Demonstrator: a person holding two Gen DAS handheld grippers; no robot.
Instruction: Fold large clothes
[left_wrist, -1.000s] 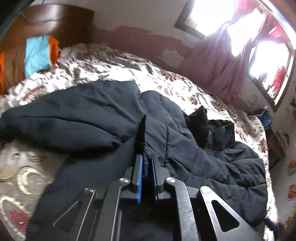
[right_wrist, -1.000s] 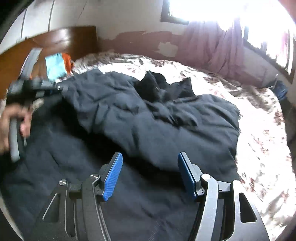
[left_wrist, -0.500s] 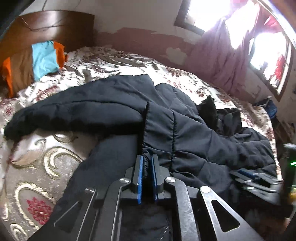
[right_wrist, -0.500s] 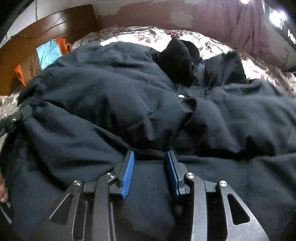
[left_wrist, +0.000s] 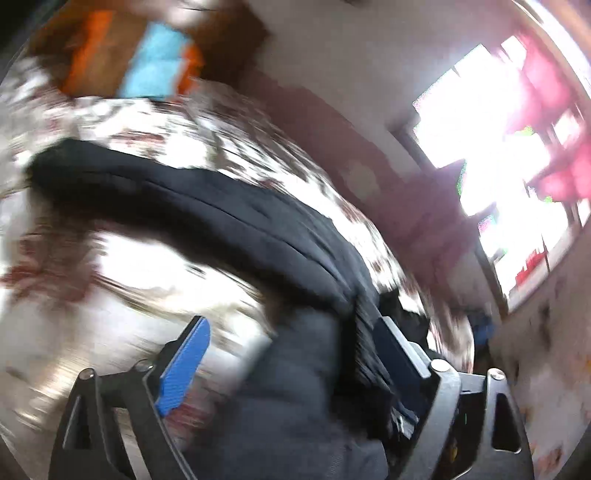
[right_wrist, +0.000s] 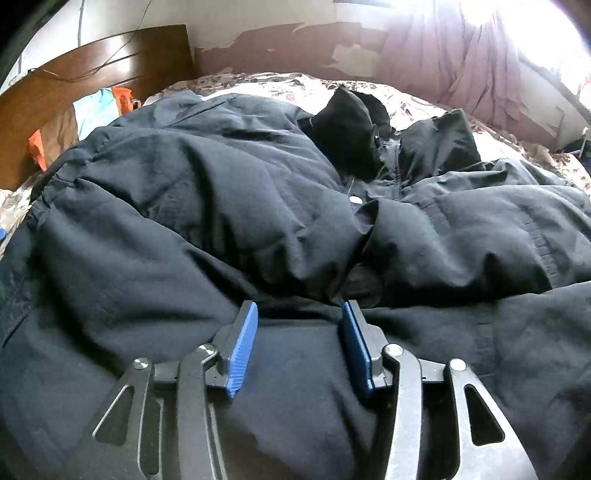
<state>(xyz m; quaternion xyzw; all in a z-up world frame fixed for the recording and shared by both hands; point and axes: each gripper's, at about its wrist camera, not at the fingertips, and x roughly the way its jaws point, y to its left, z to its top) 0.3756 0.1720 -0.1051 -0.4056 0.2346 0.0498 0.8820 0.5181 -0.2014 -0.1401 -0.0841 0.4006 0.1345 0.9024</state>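
Observation:
A large dark navy padded jacket (right_wrist: 221, 206) lies crumpled on the bed, its black hood (right_wrist: 343, 136) toward the far side. My right gripper (right_wrist: 299, 343) is open, its blue pads low over the jacket's near fabric with cloth between them. In the blurred left wrist view, my left gripper (left_wrist: 295, 362) is open; the jacket's sleeve (left_wrist: 207, 218) stretches away to the upper left, and bunched jacket fabric (left_wrist: 332, 369) lies against the right finger.
The bed has a floral cover (right_wrist: 413, 99). A wooden headboard (right_wrist: 110, 59) with orange, brown and blue cloth (right_wrist: 92, 110) stands at the back left. Purple curtains (right_wrist: 461, 55) and a bright window (left_wrist: 498, 155) are at the right.
My left gripper has opened, let go of the jacket fold and swung fast, blurring its view. My right gripper has opened wider over the jacket.

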